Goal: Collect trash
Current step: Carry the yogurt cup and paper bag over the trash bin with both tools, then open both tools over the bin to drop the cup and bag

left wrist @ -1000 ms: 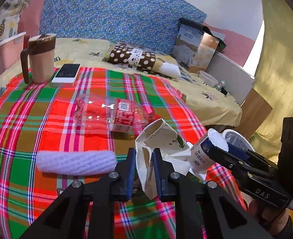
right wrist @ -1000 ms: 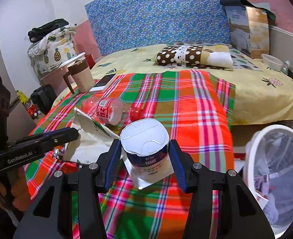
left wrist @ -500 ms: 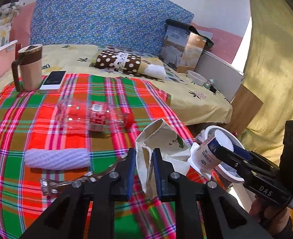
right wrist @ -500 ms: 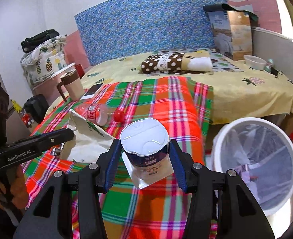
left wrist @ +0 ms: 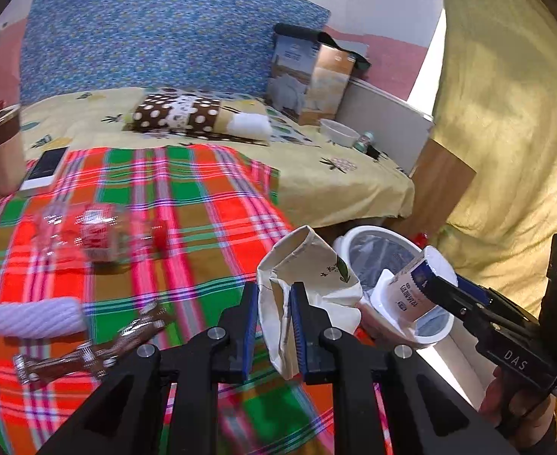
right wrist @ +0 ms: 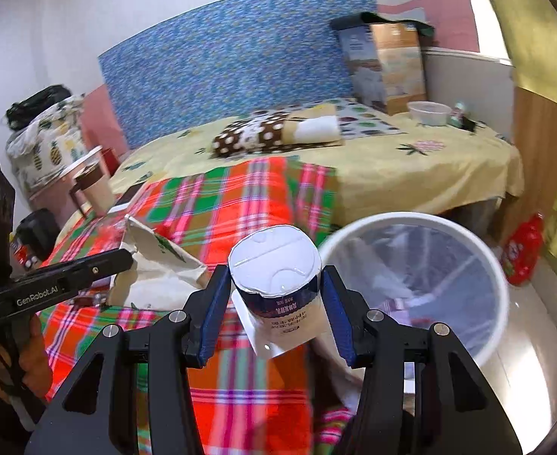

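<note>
Left gripper: clamped on paper bag, near the plaid blanket's right edge; light, soft, crumples, held by a fold.
Right gripper: clamped on yogurt cup, left of bin; light, thin-walled, gripped mid-body.

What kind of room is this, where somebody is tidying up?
Most likely a bedroom in a home. A bed with a yellow printed sheet fills the middle, a polka-dot pillow lies on it, and a blue patterned headboard stands behind. A white waste bin sits beside the bed.
</note>
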A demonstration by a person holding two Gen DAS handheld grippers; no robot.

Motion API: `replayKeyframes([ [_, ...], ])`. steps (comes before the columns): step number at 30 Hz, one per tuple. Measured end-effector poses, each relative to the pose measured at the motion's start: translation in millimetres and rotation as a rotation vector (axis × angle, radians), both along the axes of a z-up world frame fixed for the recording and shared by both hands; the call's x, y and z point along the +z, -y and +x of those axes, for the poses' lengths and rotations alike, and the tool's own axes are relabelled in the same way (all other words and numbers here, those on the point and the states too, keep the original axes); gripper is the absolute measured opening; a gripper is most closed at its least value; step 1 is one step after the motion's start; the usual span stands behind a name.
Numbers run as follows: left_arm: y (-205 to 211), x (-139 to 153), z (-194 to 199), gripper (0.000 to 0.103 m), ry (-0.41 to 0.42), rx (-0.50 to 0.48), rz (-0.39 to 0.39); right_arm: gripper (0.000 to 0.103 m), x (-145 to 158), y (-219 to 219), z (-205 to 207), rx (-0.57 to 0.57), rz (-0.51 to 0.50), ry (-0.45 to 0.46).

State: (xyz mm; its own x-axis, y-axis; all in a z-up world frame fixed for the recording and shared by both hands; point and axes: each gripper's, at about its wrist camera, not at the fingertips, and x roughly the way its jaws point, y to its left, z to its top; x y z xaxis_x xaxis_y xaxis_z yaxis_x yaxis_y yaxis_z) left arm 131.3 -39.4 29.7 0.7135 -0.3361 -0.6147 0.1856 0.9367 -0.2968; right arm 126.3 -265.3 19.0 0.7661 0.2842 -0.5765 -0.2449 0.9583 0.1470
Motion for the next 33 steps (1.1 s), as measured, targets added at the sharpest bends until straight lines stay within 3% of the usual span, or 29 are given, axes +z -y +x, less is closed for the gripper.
replayKeyframes([
  [10, 61, -1, 19, 0.017, 0.005, -0.112, 0.019, 0.051, -4, 50, -1, -0.138, 0.008, -0.013],
  [33, 149, -39, 65, 0.02, -0.059, -0.218, 0.12, 0.052, -35, 81, 16, -0.186, -0.005, -0.12],
])
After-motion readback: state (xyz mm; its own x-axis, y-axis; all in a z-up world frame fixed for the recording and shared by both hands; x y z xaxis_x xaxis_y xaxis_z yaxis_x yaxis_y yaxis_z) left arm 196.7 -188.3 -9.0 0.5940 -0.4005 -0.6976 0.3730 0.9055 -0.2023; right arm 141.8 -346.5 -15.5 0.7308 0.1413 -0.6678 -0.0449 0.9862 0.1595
